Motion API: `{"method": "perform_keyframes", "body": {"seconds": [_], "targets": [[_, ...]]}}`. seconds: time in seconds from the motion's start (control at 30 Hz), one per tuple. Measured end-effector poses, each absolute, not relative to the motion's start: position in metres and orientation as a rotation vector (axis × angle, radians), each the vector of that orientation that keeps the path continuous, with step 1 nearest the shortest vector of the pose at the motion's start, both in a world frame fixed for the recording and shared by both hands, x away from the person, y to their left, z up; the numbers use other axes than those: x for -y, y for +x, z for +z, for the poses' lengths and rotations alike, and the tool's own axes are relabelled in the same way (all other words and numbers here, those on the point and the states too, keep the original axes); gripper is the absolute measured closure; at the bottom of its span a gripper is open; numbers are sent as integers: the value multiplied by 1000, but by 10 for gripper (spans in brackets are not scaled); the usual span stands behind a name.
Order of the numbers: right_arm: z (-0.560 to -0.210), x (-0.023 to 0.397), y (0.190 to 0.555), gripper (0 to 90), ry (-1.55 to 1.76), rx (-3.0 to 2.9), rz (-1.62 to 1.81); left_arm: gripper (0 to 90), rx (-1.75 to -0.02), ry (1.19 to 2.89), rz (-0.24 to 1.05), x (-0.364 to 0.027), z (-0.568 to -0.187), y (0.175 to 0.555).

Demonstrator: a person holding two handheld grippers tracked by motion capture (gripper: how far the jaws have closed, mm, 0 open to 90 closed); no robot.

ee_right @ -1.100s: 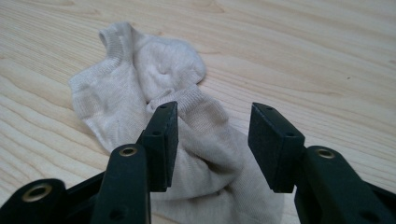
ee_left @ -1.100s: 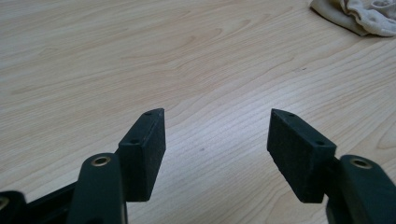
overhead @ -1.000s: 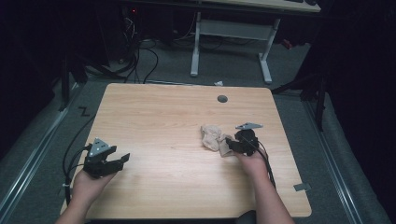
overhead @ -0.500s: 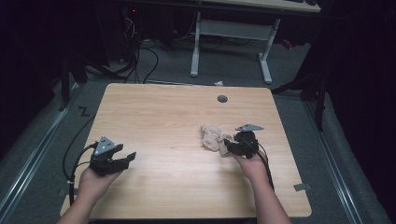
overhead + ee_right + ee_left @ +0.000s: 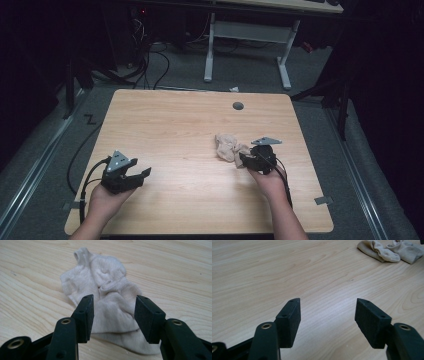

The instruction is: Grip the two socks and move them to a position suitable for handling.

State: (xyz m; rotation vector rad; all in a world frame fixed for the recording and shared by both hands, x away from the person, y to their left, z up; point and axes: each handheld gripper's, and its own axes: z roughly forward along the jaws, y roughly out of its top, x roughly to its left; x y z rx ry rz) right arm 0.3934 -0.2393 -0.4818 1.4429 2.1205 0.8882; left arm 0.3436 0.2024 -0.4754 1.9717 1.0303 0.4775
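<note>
A crumpled beige sock [image 5: 228, 147] lies right of centre on the wooden table [image 5: 175, 125]. My right gripper [image 5: 243, 161] sits just to its near right, pointing left at it. In the right gripper view its jaws stand open on either side of the sock [image 5: 105, 287], and the pads do not press on the cloth; they have just been opening. My left gripper [image 5: 141, 176] rests near the table's front left corner, open, with bare wood between its fingers [image 5: 289, 320]. In the left gripper view the sock [image 5: 384, 251] lies far off at the upper right.
A round grommet hole [image 5: 238, 106] sits near the table's far edge. Behind the table a white desk frame [image 5: 210, 50] stands on grey carpet among loose cables [image 5: 150, 60]. A cable trails from each gripper over the front edge.
My right gripper has drawn back a little from the sock toward the near edge, its jaws spreading. My left gripper has edged slightly to the right.
</note>
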Motion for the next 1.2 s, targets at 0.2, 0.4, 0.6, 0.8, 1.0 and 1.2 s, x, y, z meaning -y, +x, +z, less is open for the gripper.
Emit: {"method": "perform_keyframes", "body": {"seconds": [0.2, 0.4, 0.6, 0.8, 1.0, 1.2], "targets": [[-484, 242, 396, 515, 1443, -2110, 897, 380, -1032, 1974, 507, -205, -475, 338], [-488, 243, 400, 515, 1437, -2118, 901, 380, -1022, 1993, 496, -196, -480, 346], [-499, 246, 408, 533, 1452, -2131, 881, 380, -1014, 2013, 494, -192, -483, 347], [-514, 245, 413, 503, 1484, -2165, 791, 380, -1008, 2007, 502, -194, -482, 343], [-514, 244, 411, 790, 1446, -2167, 792, 379, -1002, 2011, 503, -197, -482, 341], [-506, 244, 406, 814, 1424, -2141, 828, 380, -993, 2017, 498, -196, -482, 340]]}}
